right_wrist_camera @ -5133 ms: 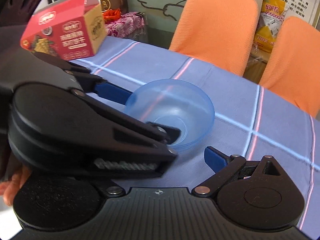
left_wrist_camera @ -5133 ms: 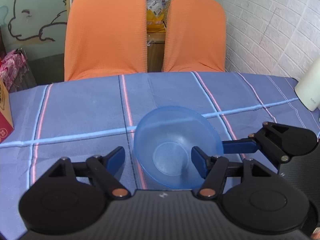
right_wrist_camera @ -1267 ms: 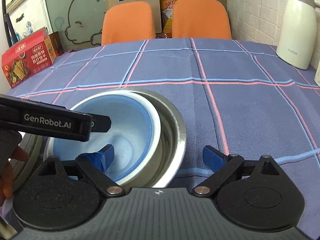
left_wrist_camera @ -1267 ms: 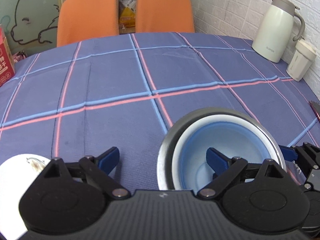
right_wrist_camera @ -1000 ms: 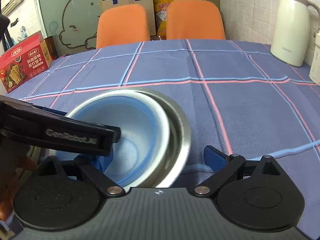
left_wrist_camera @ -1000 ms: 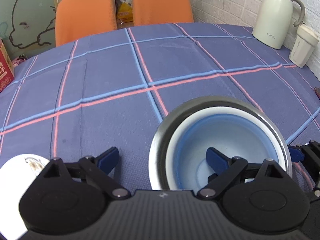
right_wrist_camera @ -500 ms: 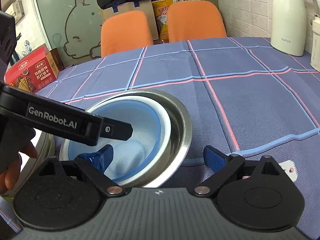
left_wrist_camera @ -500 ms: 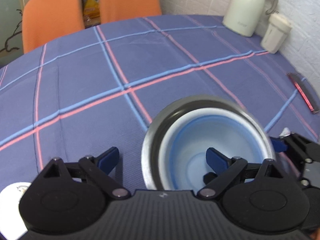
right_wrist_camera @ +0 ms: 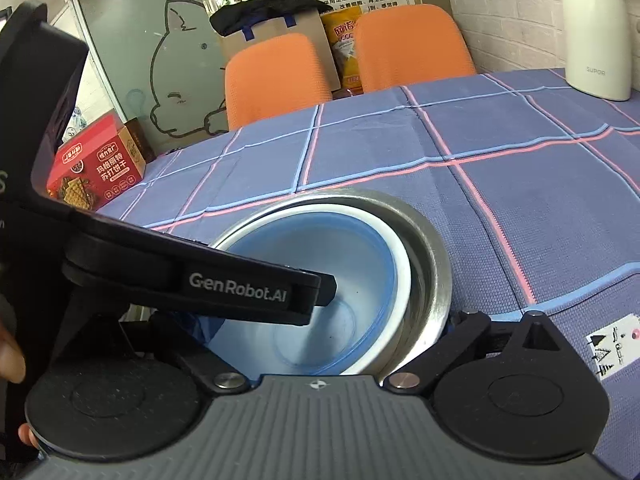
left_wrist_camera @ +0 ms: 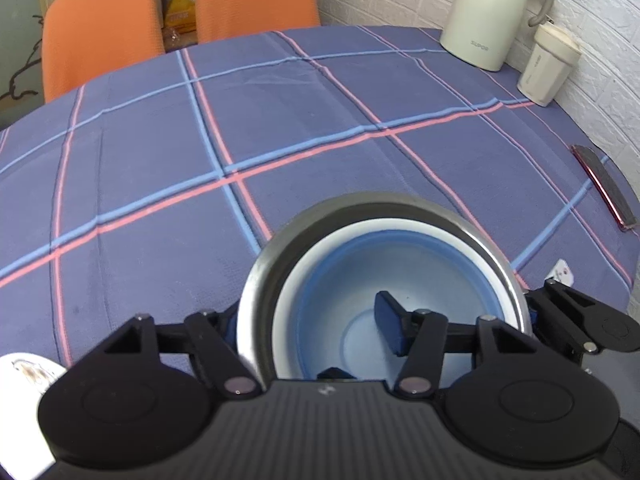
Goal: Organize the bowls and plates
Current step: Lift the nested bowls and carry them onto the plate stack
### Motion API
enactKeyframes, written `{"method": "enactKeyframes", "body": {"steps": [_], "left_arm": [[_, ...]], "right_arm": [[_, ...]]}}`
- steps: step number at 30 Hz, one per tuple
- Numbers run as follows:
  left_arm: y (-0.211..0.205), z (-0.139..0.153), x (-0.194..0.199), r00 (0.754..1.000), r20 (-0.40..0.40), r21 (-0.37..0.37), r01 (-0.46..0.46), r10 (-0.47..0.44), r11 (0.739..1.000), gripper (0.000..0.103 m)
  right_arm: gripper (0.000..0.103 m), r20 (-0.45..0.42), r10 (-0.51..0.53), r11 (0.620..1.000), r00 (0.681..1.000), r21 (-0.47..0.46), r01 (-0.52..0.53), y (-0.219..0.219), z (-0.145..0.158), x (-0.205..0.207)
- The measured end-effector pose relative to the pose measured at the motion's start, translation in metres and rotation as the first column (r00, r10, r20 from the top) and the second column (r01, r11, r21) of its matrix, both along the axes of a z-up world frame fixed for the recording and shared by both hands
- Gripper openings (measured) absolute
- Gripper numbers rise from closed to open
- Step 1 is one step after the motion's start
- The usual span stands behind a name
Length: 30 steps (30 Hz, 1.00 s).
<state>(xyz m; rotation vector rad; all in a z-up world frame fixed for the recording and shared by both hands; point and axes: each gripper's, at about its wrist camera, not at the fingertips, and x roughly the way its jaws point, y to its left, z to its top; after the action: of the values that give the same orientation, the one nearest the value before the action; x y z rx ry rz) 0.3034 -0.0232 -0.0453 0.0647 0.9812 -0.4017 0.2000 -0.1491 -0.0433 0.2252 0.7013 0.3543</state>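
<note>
Three bowls sit nested on the blue checked tablecloth: a steel bowl [left_wrist_camera: 260,280] outermost, a white bowl [left_wrist_camera: 288,292] inside it, a clear blue bowl [left_wrist_camera: 340,288] innermost. My left gripper [left_wrist_camera: 308,326] straddles the stack's left wall. Its jaws are closing: one finger sits by the steel rim outside, and the other pad hangs over the blue bowl's middle, apart from the wall. My right gripper [right_wrist_camera: 328,322] straddles the stack's near right side, open. One of its fingers [right_wrist_camera: 460,322] lies outside by the steel bowl [right_wrist_camera: 432,256], and the other is mostly hidden behind the left gripper's finger [right_wrist_camera: 256,284].
A white plate [left_wrist_camera: 24,368] lies at the near left edge. A cream kettle [left_wrist_camera: 488,12], a lidded cup [left_wrist_camera: 548,64] and a flat red-edged object [left_wrist_camera: 604,188] stand along the right wall. A red cracker box [right_wrist_camera: 96,168] sits far left, with two orange chairs [left_wrist_camera: 104,24] behind.
The left gripper's jaws have narrowed: its right finger slid to the blue bowl's middle and its left finger reached the steel rim. The right gripper's outer finger now lies by the steel rim.
</note>
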Motion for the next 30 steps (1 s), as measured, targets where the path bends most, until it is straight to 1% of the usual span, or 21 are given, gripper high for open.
{"method": "enactKeyframes", "body": {"steps": [3, 8, 12, 16, 19, 23, 27, 29, 30], "left_arm": [[0.001, 0.01, -0.001, 1.0, 0.022, -0.026, 0.014, -0.014, 1.0, 0.055], [0.011, 0.034, -0.009, 0.998, 0.069, -0.047, 0.005, -0.001, 0.999, 0.055], [0.042, 0.055, -0.024, 0.992, 0.111, -0.046, -0.058, 0.063, 0.997, 0.055], [0.091, 0.069, -0.049, 0.975, 0.14, -0.025, -0.169, 0.17, 0.985, 0.056], [0.127, 0.068, -0.068, 0.957, 0.135, -0.018, -0.256, 0.256, 0.967, 0.056], [0.168, 0.053, -0.088, 0.935, 0.099, -0.021, -0.341, 0.342, 0.94, 0.056], [0.19, 0.033, -0.093, 0.926, 0.048, -0.036, -0.373, 0.374, 0.927, 0.056], [0.192, 0.025, -0.092, 0.928, 0.042, -0.038, -0.37, 0.371, 0.928, 0.056], [0.192, 0.023, -0.093, 0.93, 0.052, -0.04, -0.363, 0.365, 0.931, 0.056]], "right_arm": [[0.085, -0.031, -0.019, 1.0, 0.999, -0.008, 0.019, 0.002, 0.005, 0.0], [0.086, 0.021, -0.047, 0.998, 0.999, -0.041, 0.047, 0.005, 0.024, -0.006], [0.086, 0.06, -0.017, 0.998, 0.998, -0.06, 0.02, 0.016, 0.042, -0.009], [0.086, 0.1, 0.069, 0.996, 0.993, -0.055, -0.064, 0.046, 0.056, -0.014], [0.086, 0.118, 0.156, 0.988, 0.981, -0.036, -0.152, 0.075, 0.059, -0.017], [0.086, 0.109, 0.265, 0.964, 0.958, -0.025, -0.264, 0.113, 0.056, -0.024], [0.086, 0.06, 0.337, 0.942, 0.94, -0.031, -0.335, 0.142, 0.044, -0.032], [0.086, 0.035, 0.351, 0.936, 0.936, -0.04, -0.35, 0.15, 0.037, -0.034], [0.086, 0.022, 0.353, 0.935, 0.935, -0.043, -0.352, 0.154, 0.035, -0.036]]}}
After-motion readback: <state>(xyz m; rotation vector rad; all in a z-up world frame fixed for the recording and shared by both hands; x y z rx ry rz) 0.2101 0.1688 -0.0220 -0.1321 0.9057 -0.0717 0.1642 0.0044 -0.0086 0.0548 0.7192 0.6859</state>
